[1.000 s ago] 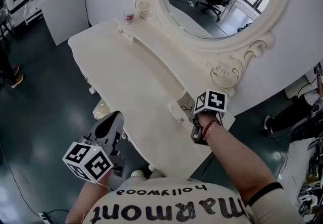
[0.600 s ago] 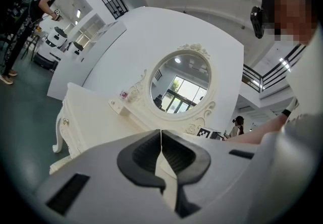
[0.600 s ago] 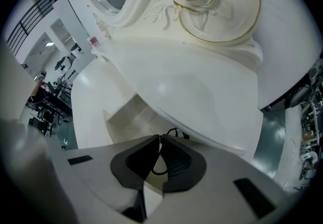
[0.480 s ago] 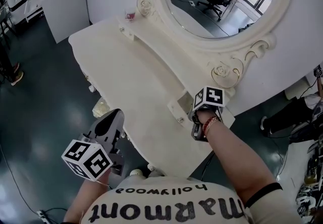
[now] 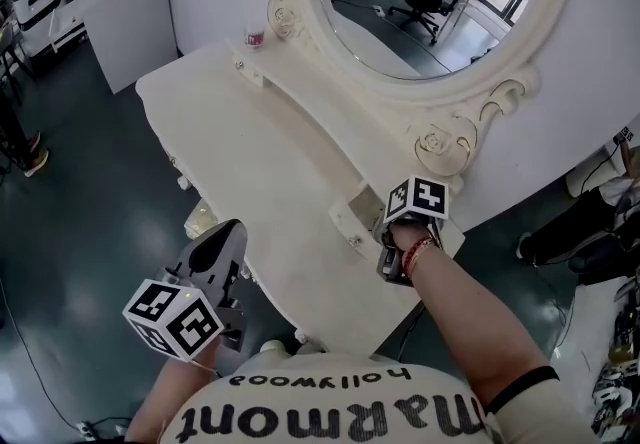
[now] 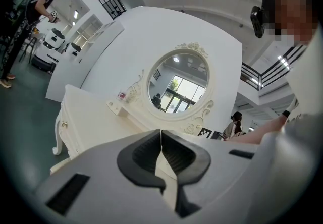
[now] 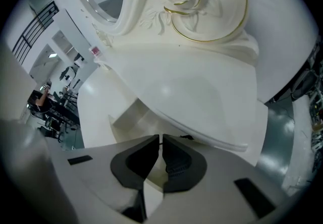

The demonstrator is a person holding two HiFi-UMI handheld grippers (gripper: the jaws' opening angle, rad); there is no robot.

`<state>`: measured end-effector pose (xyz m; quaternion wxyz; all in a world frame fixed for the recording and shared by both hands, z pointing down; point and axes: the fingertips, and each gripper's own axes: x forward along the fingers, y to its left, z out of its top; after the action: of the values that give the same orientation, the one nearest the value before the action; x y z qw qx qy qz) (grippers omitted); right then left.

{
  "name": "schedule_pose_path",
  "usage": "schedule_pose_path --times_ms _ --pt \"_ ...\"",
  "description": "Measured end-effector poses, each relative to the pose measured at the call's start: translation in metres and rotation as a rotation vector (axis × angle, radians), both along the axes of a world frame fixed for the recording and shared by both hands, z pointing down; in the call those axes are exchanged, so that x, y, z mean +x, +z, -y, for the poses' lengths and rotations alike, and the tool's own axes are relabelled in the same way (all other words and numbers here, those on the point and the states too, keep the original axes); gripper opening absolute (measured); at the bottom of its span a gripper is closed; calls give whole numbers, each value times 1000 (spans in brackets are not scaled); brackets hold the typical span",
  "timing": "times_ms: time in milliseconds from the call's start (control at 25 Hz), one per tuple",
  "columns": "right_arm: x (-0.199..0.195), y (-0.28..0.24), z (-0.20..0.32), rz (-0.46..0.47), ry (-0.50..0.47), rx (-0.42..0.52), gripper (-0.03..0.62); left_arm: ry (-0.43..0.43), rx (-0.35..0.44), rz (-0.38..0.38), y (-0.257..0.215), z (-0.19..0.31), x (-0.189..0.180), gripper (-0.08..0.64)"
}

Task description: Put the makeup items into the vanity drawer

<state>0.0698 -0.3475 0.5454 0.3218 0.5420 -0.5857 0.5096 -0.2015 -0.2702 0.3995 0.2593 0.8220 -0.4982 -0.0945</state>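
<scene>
Right gripper (image 7: pixel 161 140) fingers clenched on nothing, sitting just at the small vanity drawer (image 5: pixel 353 215) at the right end of the tabletop (image 5: pixel 250 142), likely there to work the drawer. Left gripper (image 6: pixel 161 136) fingers also clenched and empty, held off the front edge, probably spare. Only makeup-like item is a small jar (image 5: pixel 255 33) at the far end, well apart from the drawer.

left gripper (image 5: pixel 222 237): off vanity (image 5: pixel 260 147) front | right gripper (image 5: pixel 412 204): over vanity's right end
</scene>
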Motion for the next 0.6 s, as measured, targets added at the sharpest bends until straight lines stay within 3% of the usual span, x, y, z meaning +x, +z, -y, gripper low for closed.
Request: schedule_pose_path --times_ms 200,320,600 --pt "-2 -10 -4 77 13 28 38 13 6 13 -5 -3 9 12" --pt "-6 -24 -6 122 16 93 38 19 17 25 -10 -4 15 12" --pt "-19 -86 -6 253 -19 441 37 25 28 27 -19 -9 39 12"
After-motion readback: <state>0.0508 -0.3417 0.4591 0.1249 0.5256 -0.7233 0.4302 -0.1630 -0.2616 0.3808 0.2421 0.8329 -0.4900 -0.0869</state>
